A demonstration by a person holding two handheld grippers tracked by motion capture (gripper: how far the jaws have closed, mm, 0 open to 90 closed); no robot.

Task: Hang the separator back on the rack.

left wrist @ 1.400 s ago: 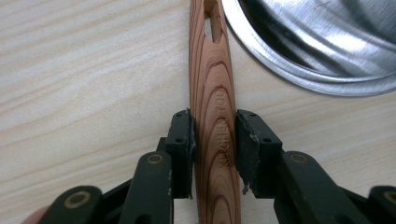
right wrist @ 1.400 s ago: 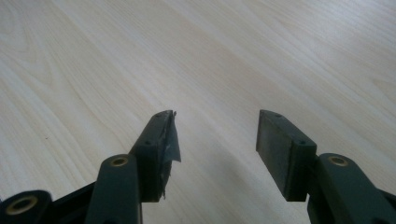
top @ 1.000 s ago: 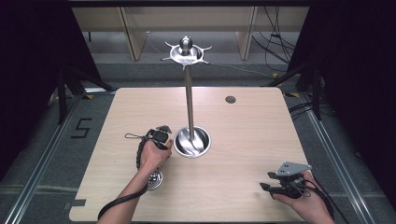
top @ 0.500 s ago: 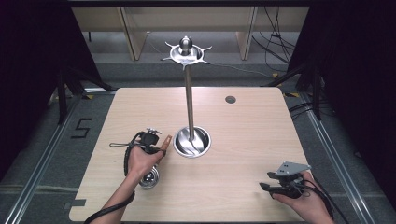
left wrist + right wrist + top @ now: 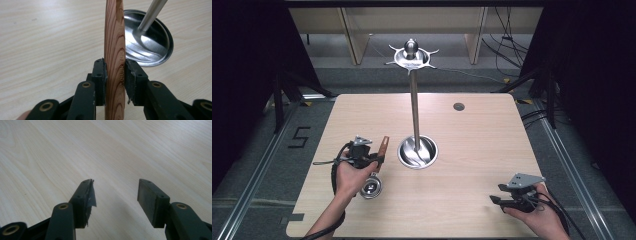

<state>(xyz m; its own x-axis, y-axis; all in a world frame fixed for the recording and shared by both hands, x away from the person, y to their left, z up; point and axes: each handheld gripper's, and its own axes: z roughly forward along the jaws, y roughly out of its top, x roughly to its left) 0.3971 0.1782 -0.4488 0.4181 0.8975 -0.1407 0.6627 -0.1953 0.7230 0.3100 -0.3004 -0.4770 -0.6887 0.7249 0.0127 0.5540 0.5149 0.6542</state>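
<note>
While the left gripper sits lower left of centre in the high view, it's clamped on a wooden handle; in the left gripper view both pads press its sides. Burnt-in lettering runs along the handle edge, looks like "CHEN", rest unreadable. In the high view the handle pokes up-right out of the gripper, and a small round metal part lies just below the hand; can't tell whether it's joined to the handle. Steel stand at centre: round dish base right of the handle, thin pole, spiked tray on top. Right gripper lower right, jaws spread, nothing between them, bare table underneath. A "5" is marked on the floor at the left edge.
</note>
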